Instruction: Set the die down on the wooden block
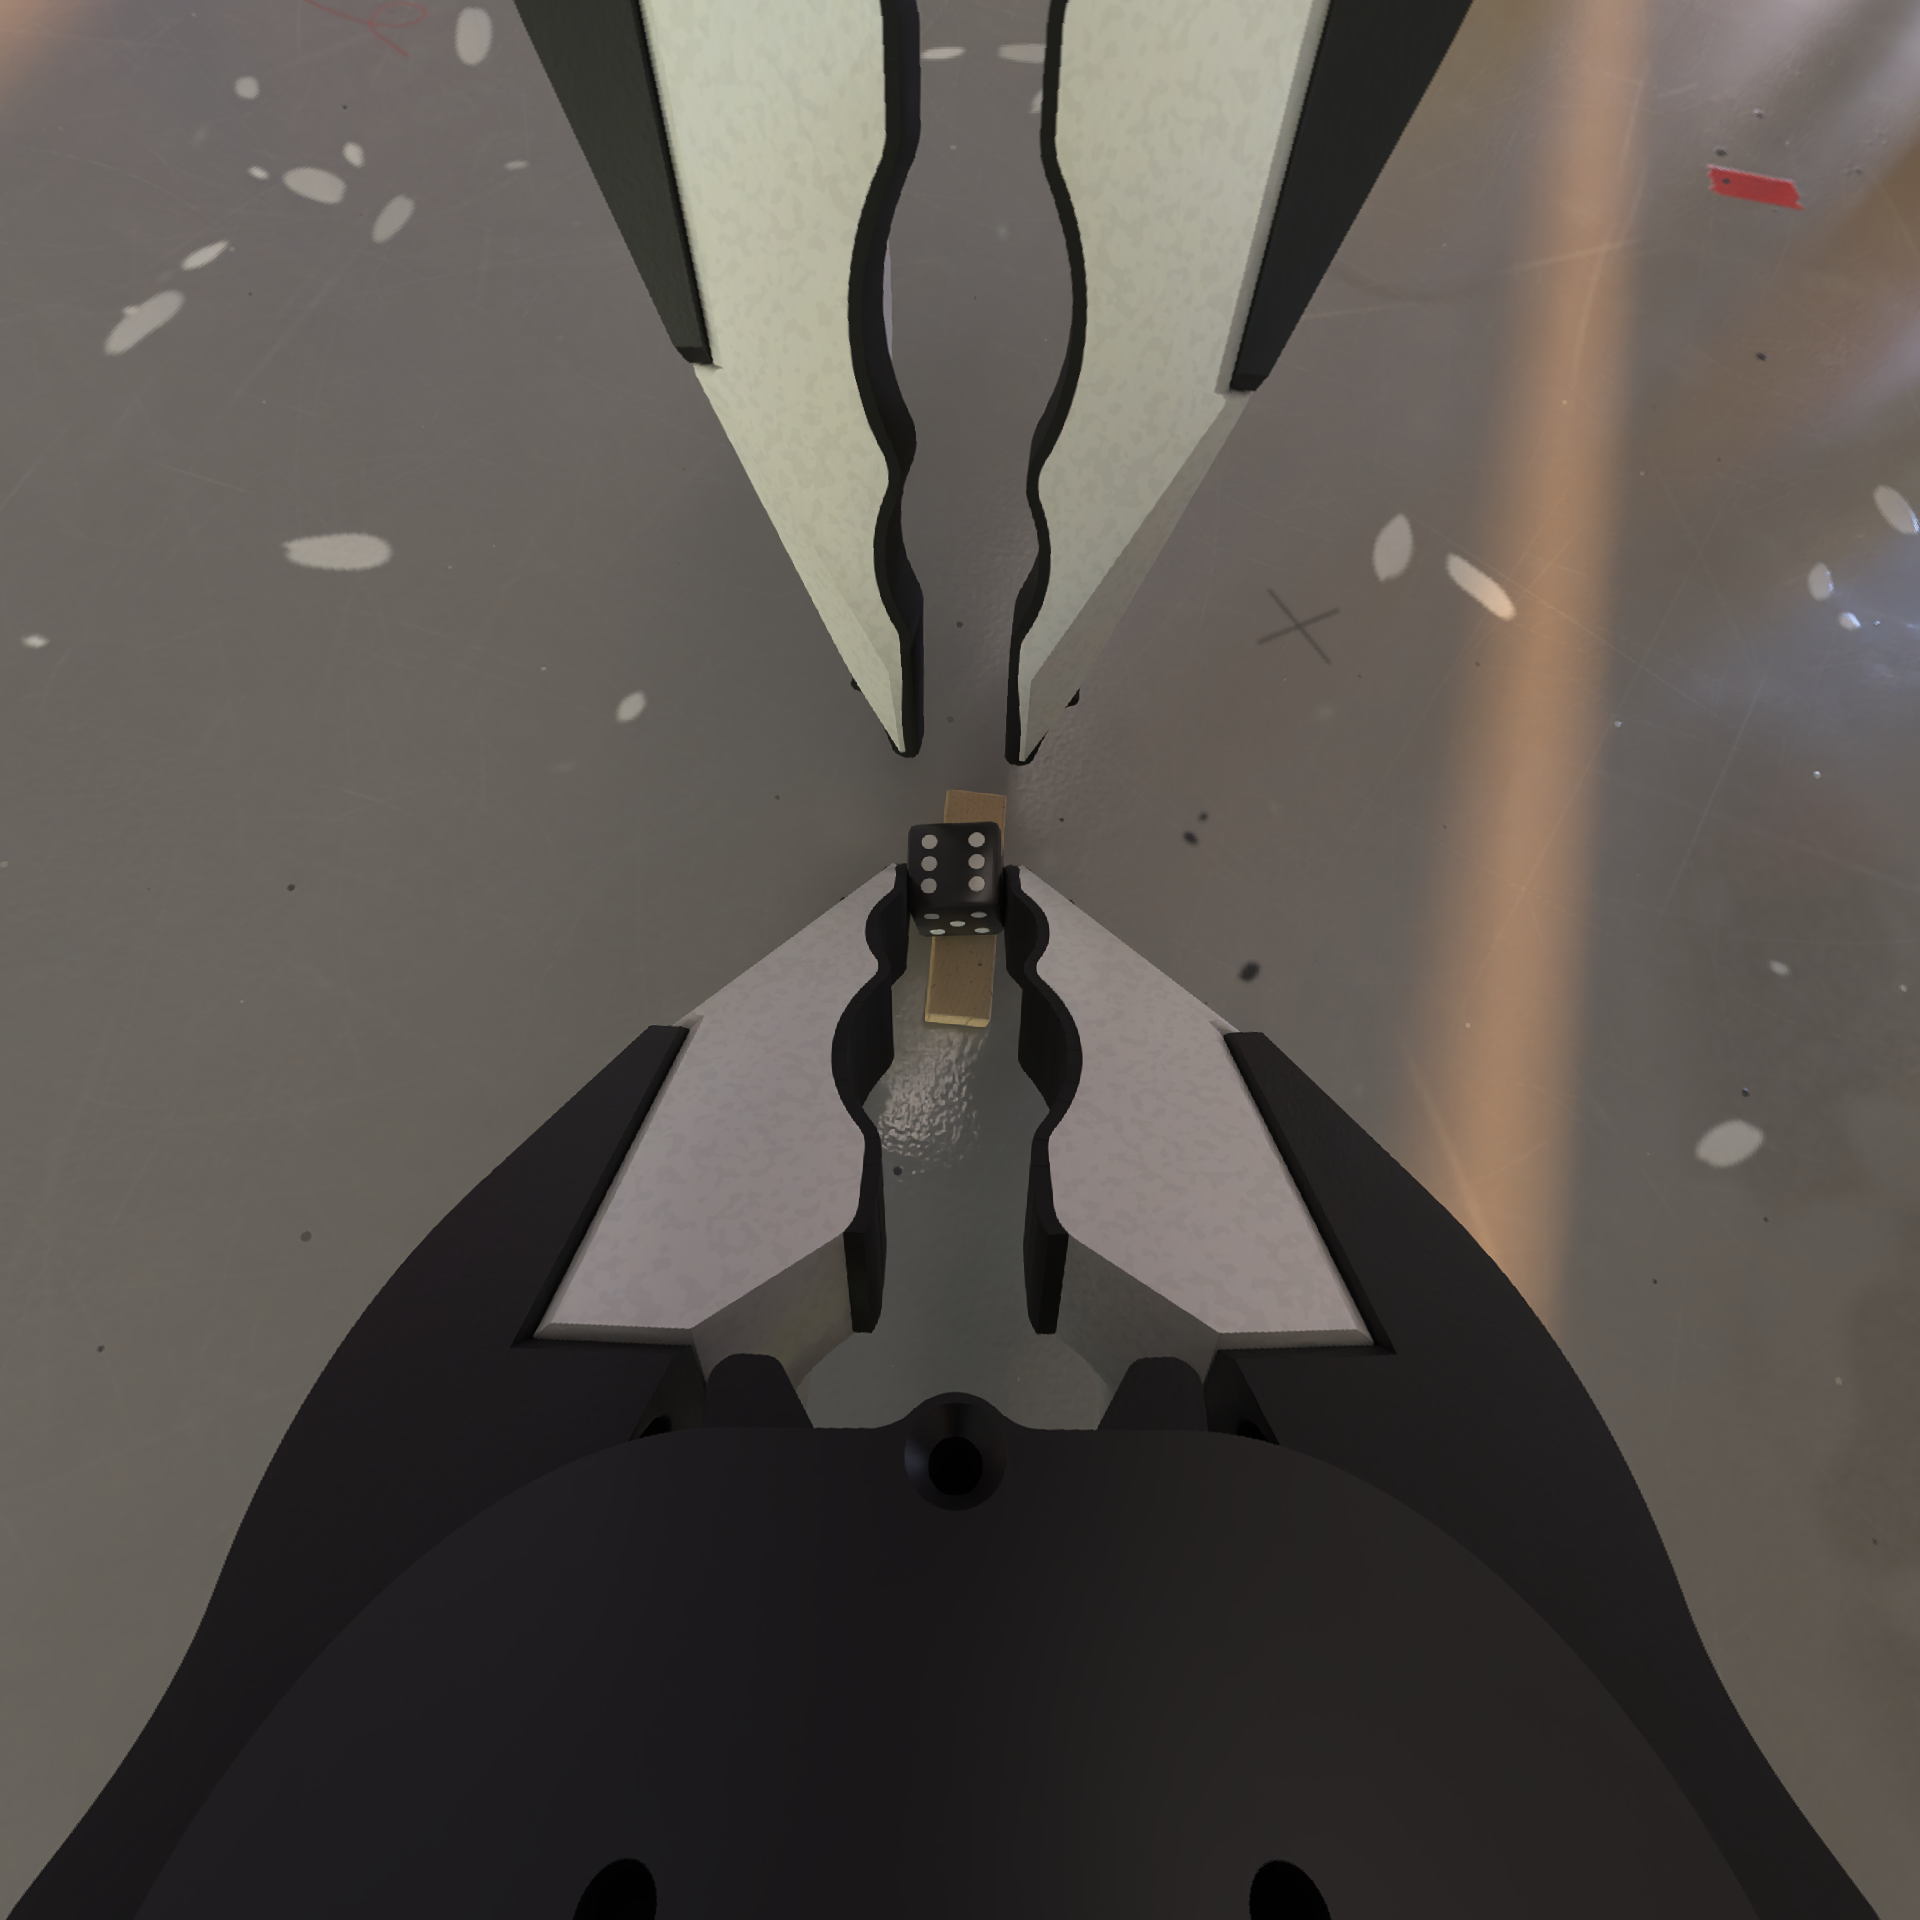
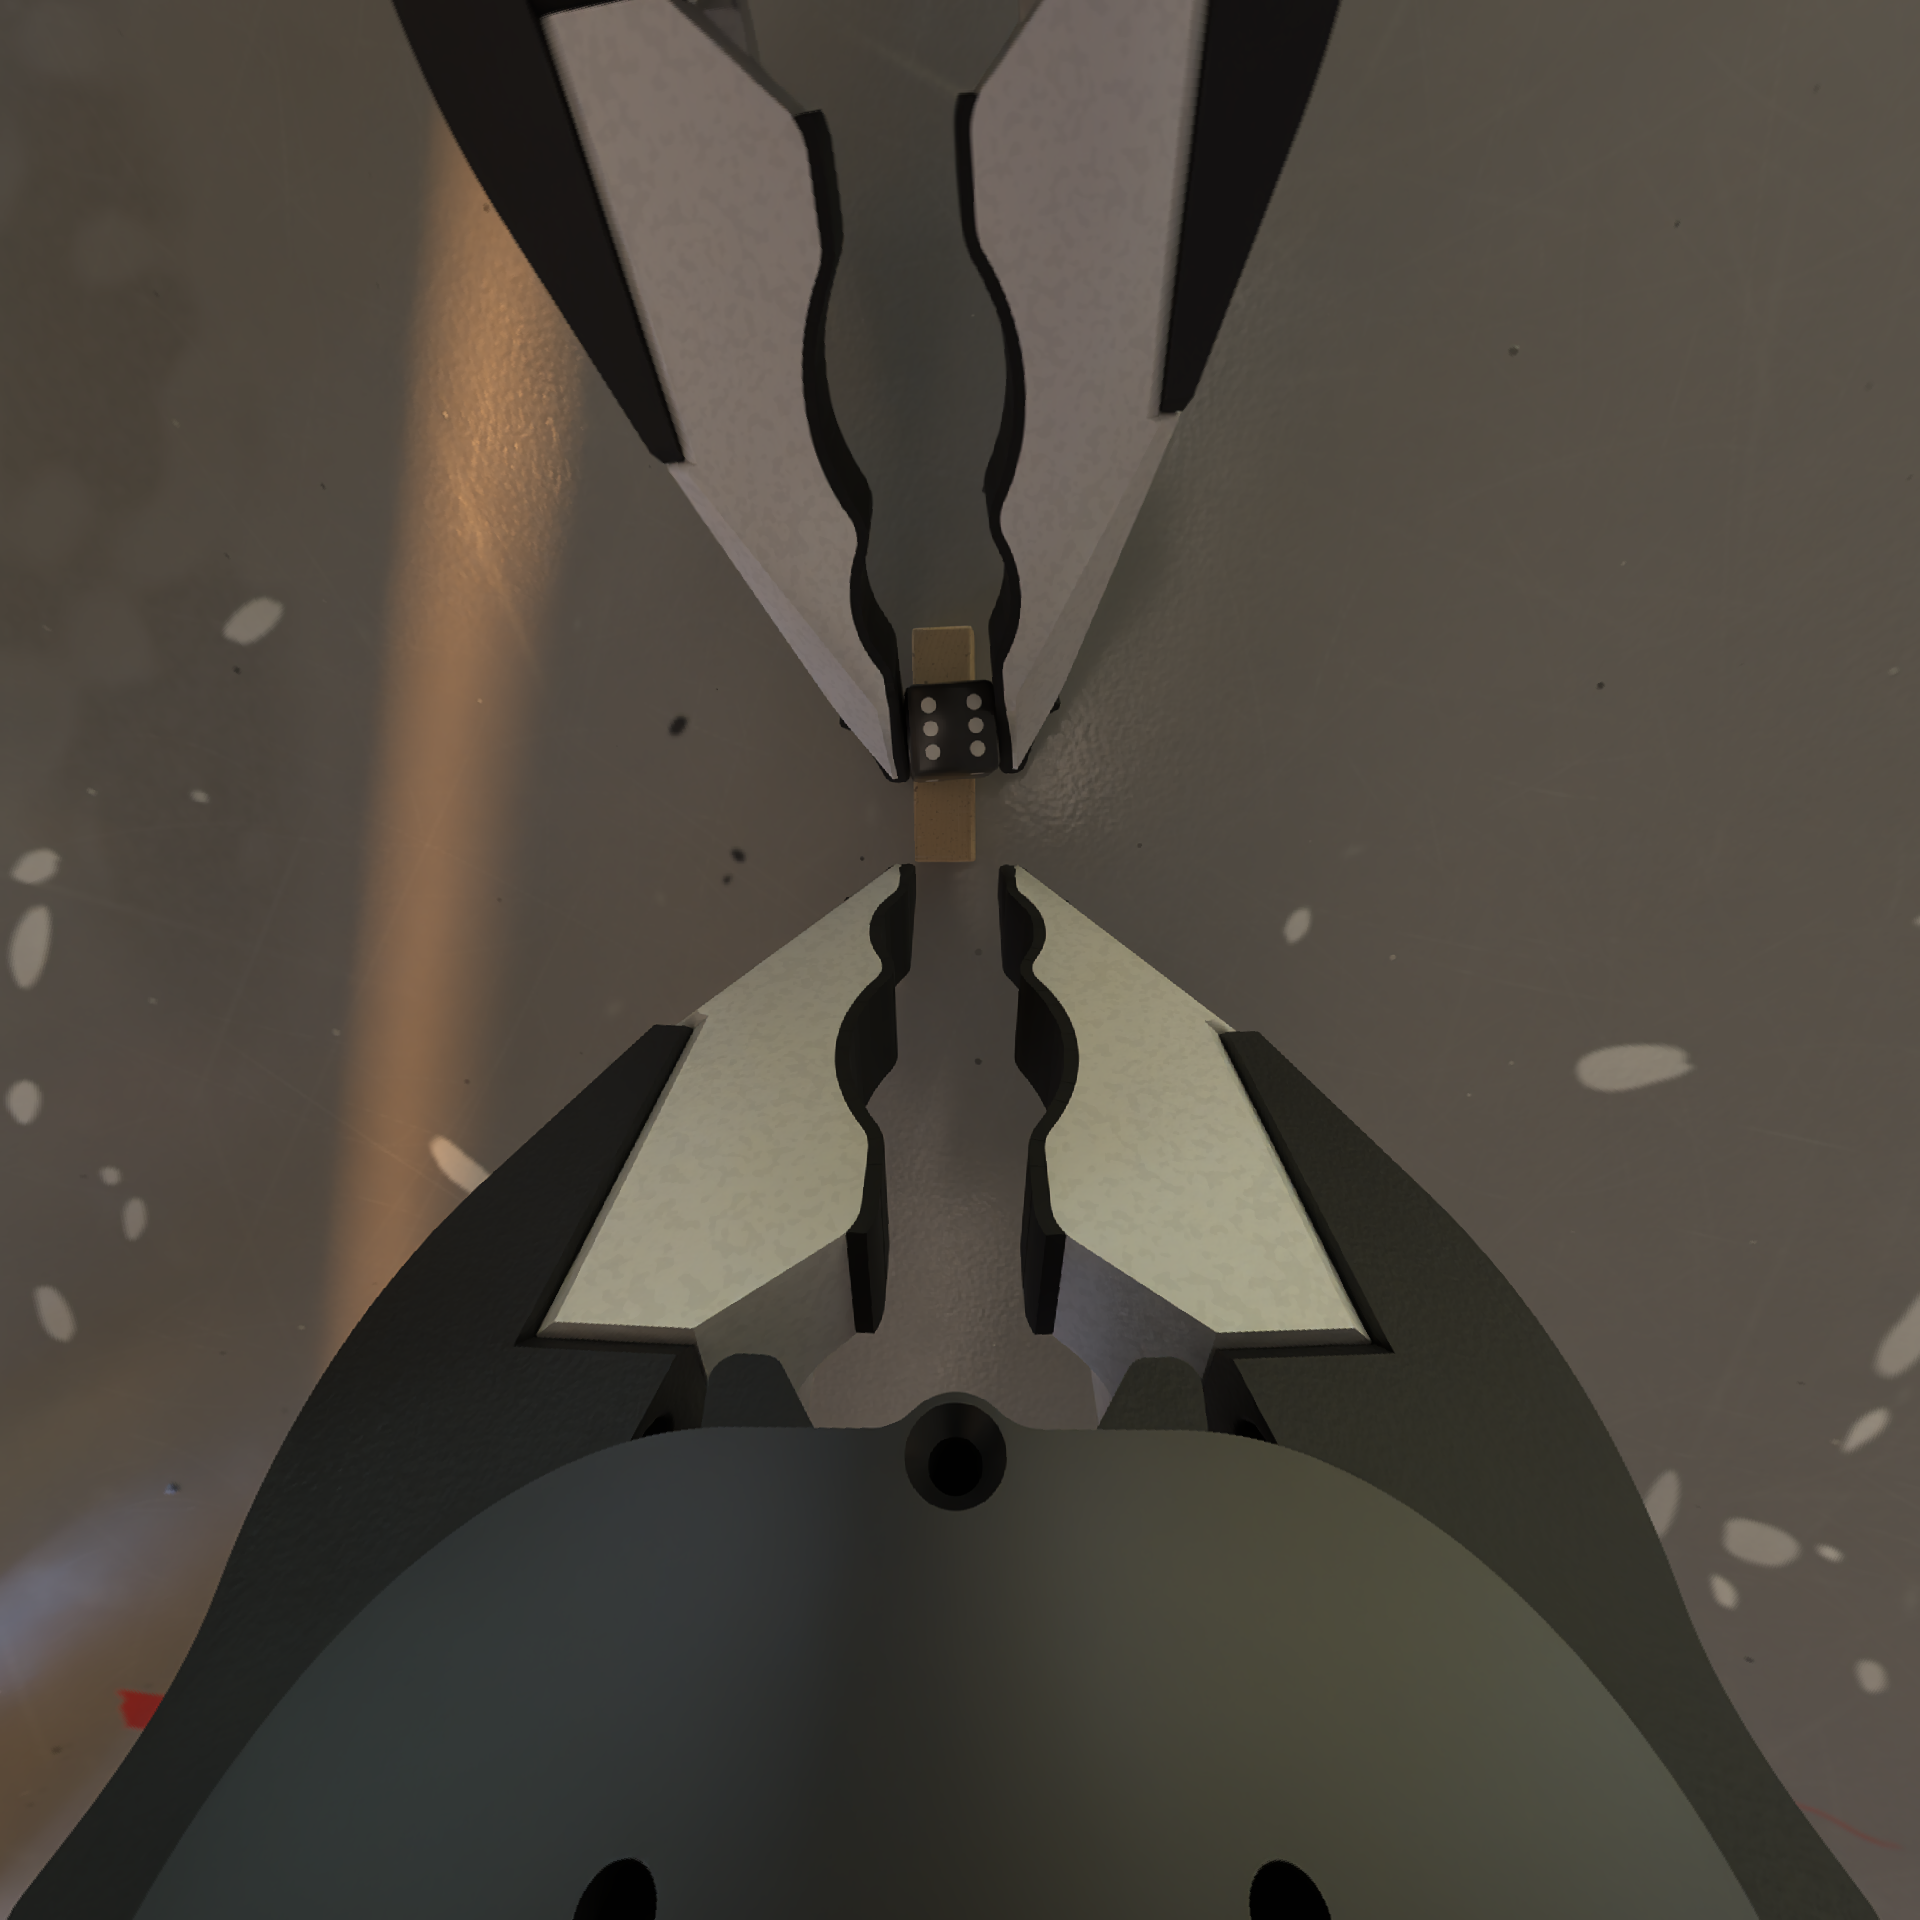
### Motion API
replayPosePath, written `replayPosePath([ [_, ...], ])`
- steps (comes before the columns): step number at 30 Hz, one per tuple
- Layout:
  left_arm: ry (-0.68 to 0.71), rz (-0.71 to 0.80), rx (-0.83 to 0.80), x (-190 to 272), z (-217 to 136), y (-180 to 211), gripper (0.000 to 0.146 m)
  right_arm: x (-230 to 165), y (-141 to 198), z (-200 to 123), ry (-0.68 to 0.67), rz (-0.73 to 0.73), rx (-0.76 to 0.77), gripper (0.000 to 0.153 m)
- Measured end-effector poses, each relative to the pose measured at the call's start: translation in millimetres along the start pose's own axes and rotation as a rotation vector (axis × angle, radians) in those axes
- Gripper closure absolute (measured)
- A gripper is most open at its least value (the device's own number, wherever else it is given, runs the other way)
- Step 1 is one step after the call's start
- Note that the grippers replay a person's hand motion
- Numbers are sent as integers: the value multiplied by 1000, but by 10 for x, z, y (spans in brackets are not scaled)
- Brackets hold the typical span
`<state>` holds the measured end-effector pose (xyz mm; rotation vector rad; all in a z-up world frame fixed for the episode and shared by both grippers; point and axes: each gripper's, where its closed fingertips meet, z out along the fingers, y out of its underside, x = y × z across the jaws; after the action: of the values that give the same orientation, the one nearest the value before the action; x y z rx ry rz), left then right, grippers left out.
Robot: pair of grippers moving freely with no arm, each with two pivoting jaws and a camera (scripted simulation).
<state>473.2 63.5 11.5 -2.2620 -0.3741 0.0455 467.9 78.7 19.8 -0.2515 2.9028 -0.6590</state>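
Here, mid-frame, the left gripper (image 1: 956, 883) clenches the die (image 1: 956, 876) above the wooden block (image 1: 958, 982), seemingly slightly off-centre; released so, it could tumble off. The right gripper (image 2: 958, 883) gapes empty.

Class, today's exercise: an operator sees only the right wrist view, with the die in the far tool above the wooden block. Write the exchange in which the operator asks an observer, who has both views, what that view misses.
Operator: I see six pips on the die, gripped by the left tool. Does any other face show?
Observer: Yes. The left wrist view shows a side face with three pips, turned toward that camera.
Operator: Is anything marked on the table that I miss?
Observer: A thin drawn cross, off to one side of your right tool.
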Motion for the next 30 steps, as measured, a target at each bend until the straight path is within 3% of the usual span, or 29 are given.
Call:
replayPosePath([
  [6, -2, 9, -3, 8, 3, 2, 129, -22, 4, 6, 66, -73, -6, 136],
  [30, 2, 8, -2, 16, 1, 1, 129, -29, -45, -24, 141, -88, 87, 136],
])
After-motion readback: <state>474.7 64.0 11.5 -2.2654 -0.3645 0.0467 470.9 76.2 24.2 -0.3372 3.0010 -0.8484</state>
